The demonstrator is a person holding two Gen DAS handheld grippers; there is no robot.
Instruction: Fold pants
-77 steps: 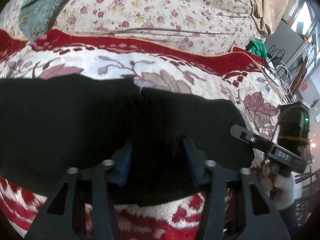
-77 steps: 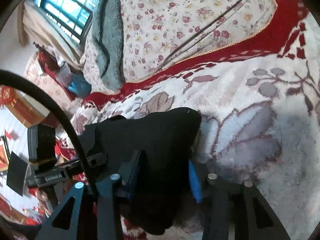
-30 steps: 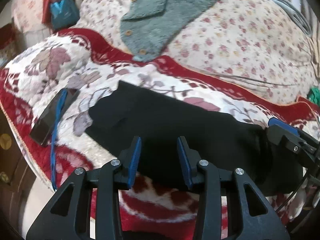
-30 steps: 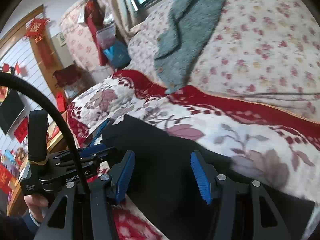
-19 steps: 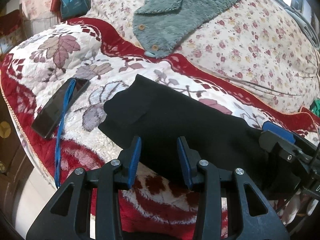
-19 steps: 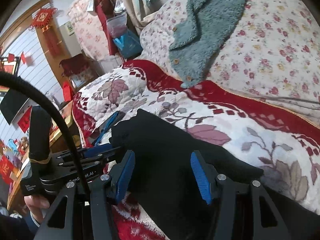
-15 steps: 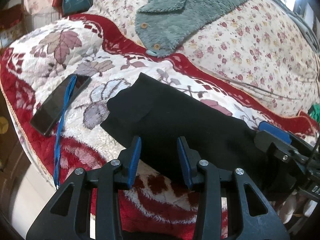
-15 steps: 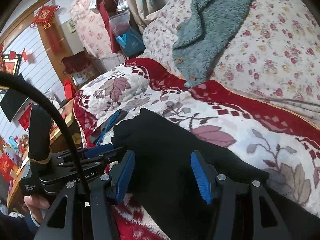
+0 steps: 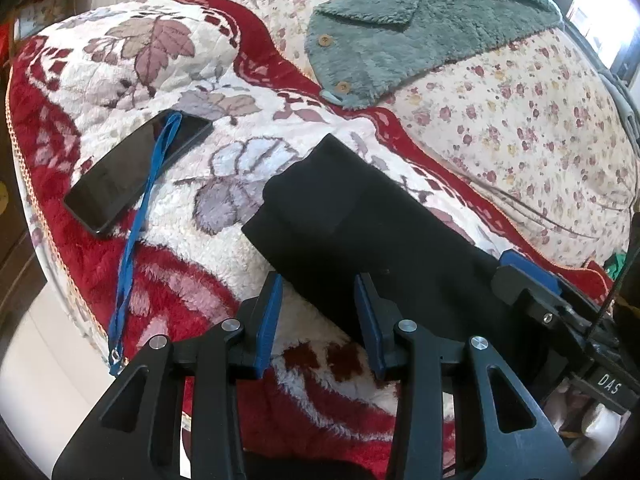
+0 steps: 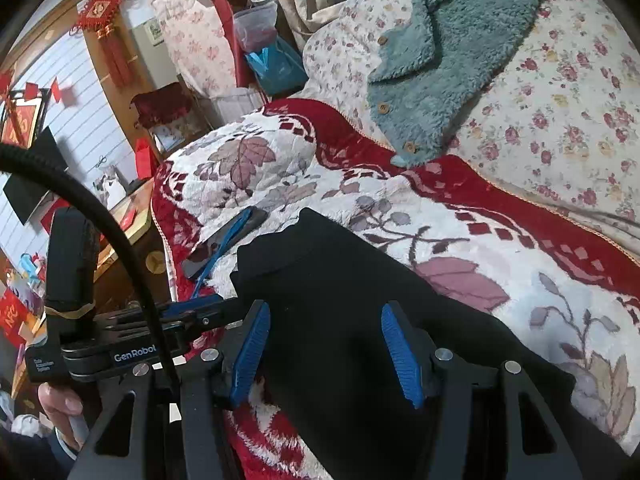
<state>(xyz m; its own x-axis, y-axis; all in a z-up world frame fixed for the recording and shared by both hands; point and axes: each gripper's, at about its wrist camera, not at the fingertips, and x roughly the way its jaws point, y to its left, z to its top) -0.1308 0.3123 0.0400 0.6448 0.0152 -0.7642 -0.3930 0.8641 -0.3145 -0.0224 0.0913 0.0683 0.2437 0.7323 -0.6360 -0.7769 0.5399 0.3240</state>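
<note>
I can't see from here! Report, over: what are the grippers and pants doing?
Left gripper and right gripper open, nothing clamped. Pants folded long, flat on blanket. Phone beside pants, apart.

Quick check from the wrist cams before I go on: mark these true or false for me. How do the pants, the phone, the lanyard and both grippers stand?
1. The black pants lie folded on the red floral blanket. True.
2. The phone lies on the pants. False: it lies on the blanket, apart from them.
3. A blue lanyard crosses the phone. True.
4. The left gripper is clamped on the pants. False: its fingers are apart.
5. The right gripper is open. True.
</note>
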